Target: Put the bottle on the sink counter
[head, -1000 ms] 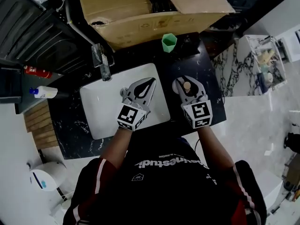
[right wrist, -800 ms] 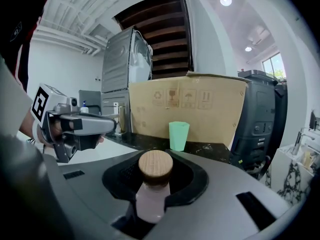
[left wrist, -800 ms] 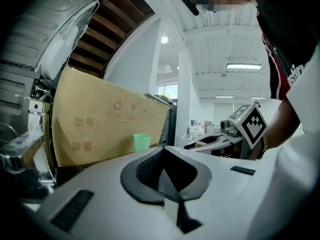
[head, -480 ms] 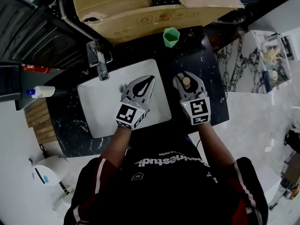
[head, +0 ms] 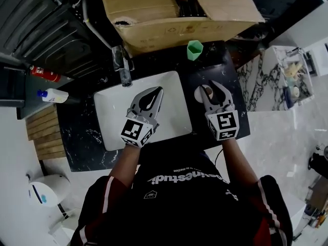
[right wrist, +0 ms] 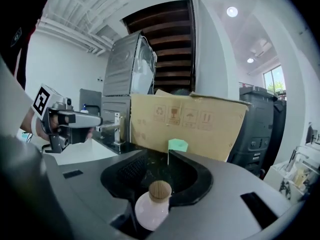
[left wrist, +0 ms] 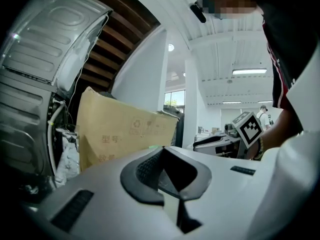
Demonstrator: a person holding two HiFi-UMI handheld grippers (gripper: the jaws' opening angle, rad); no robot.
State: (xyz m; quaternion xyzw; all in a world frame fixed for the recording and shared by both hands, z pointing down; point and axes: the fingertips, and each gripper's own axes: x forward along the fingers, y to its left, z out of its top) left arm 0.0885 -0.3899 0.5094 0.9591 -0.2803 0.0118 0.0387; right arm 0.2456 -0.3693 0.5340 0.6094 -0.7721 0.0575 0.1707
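Observation:
A small pale pink bottle [right wrist: 151, 210] with a wooden stopper [right wrist: 160, 188] stands upright on the black marble sink counter [head: 205, 65], right of the white basin [head: 110, 117]. My right gripper [head: 212, 86] is around the bottle [head: 203, 93], and its jaws are opening. The bottle sits deep between them, and the pads do not seem to press on it. In the right gripper view the right gripper [right wrist: 168, 152] points at the green cup. My left gripper [head: 158, 90] hovers over the basin, shut, with nothing in it. In its own view the left gripper [left wrist: 163, 148] shows its tips together.
A green cup [head: 195, 49] stands at the back of the counter in front of a large cardboard box [head: 169, 9]. A chrome faucet [head: 123, 66] rises behind the basin. A white bottle with a blue cap [head: 54, 95] lies on a shelf at the far left. The counter's right edge drops to the marbled floor [head: 266, 86].
The right gripper's jaws have spread wider around the bottle, and the gripper has drawn back slightly. The left gripper keeps its place over the basin, still shut.

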